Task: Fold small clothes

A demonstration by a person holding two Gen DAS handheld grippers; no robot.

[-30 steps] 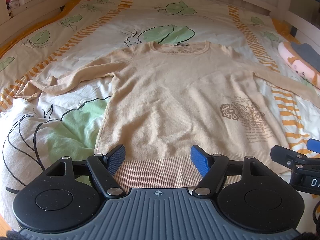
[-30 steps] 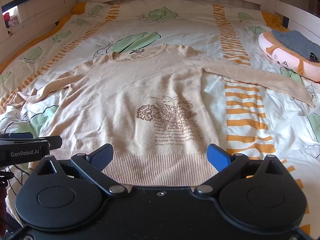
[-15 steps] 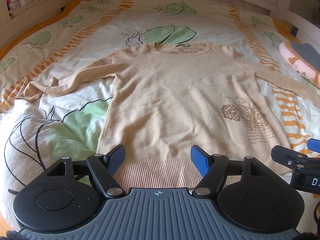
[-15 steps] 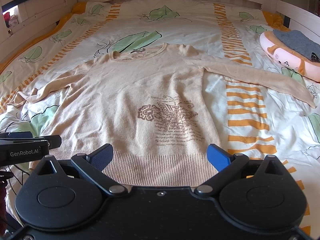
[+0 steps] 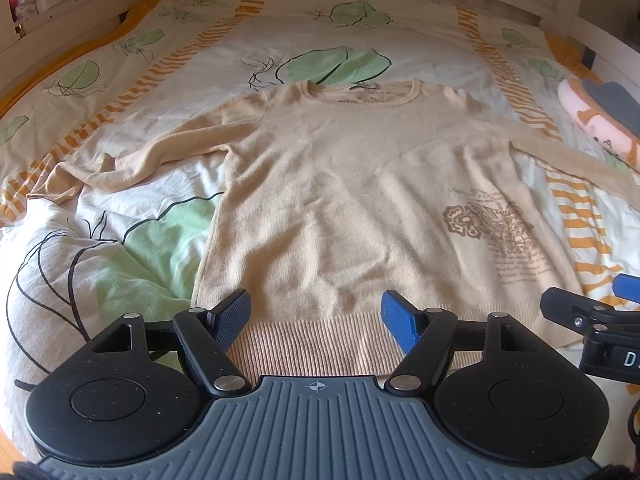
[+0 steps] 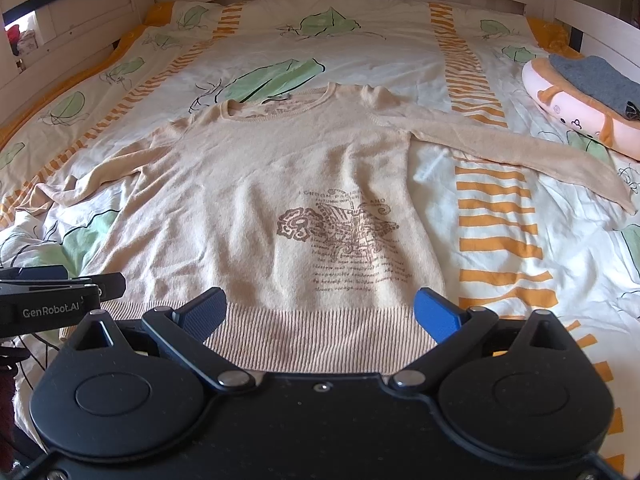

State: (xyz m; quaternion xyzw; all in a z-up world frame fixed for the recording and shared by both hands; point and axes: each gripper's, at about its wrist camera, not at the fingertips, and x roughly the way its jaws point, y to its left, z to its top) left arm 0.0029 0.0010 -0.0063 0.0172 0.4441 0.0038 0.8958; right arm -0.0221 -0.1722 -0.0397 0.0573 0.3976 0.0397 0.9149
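Above ribbed hem (image 6: pixel 316 336) of sweater (image 5: pixel 360 200): both jaws apart, empty.

Bed cover (image 6: pixel 360 40) beyond the sweater's (image 6: pixel 280 184) collar lies bare, open passage. Left side: rumpled duvet folds (image 5: pixel 80 248) rise beside the crumpled sleeve (image 5: pixel 120 168). Right side: plush cushion (image 6: pixel 572 112) bearing folded grey cloth (image 6: pixel 592 80) sits near the outstretched sleeve's (image 6: pixel 520 152) cuff. White bed rails (image 6: pixel 600 16) wall the edges.
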